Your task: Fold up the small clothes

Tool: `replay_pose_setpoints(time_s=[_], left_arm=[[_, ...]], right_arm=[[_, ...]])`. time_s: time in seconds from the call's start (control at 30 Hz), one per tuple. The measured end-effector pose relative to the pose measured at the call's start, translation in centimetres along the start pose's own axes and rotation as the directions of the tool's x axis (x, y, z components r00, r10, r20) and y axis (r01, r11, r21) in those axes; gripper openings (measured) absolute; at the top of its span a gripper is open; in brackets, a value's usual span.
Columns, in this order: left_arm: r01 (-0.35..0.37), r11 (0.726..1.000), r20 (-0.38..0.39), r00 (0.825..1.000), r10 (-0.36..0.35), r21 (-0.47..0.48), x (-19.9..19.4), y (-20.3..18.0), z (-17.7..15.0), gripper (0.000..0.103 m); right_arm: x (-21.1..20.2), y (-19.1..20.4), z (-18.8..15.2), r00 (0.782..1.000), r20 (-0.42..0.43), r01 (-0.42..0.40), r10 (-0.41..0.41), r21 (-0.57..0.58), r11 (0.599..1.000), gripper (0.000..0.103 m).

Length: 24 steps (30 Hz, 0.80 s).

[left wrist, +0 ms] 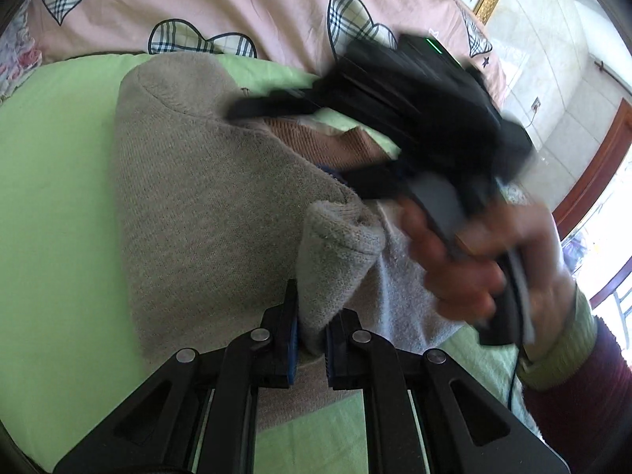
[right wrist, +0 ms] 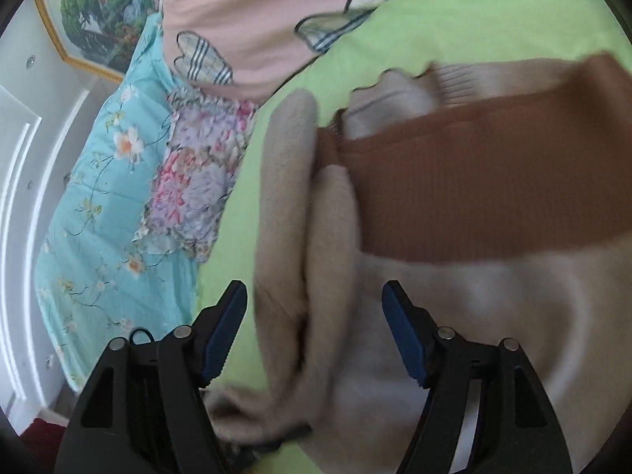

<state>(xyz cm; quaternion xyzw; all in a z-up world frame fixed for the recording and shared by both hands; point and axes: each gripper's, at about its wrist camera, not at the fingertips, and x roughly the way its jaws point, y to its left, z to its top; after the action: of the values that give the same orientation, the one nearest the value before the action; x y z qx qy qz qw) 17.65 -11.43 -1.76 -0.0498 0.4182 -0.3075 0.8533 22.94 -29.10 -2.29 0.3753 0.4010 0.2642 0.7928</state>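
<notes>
Centrally, the beige sweater (left wrist: 205, 205) is lying on the green sheet (left wrist: 51, 197). Left gripper (left wrist: 311, 339) is pinching a fold of its knit, fingers clamped. Only the left wrist view is showing the right hand (left wrist: 474, 260) (blurred). Only the right wrist view is showing the right gripper (right wrist: 314, 308) spreading its fingers apart over the sweater's brown band (right wrist: 493, 181). Pink quilt (left wrist: 237, 4) and floral pillow (right wrist: 106, 197) are bordering the sheet.
</notes>
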Motion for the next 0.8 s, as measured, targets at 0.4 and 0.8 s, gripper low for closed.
replay_pose_setpoints(time_s=[0.4,0.8], left_arm=[[0.073,0.995,-0.013,0.997,-0.072,0.061,-1.3,-3.3,0.4,0.008],[0.229,0.973,-0.172,0.960,-0.219,0.040,7.9,-10.9,-0.1,0.008]], right_arm=[[-2.4,3.2,2.3,0.995,0.082,0.066,-0.054,-0.146,0.987,0.018],[-14.7,-5.6,-2.4,0.928,0.200,0.322,-0.314,-0.009,0.947,0.018]])
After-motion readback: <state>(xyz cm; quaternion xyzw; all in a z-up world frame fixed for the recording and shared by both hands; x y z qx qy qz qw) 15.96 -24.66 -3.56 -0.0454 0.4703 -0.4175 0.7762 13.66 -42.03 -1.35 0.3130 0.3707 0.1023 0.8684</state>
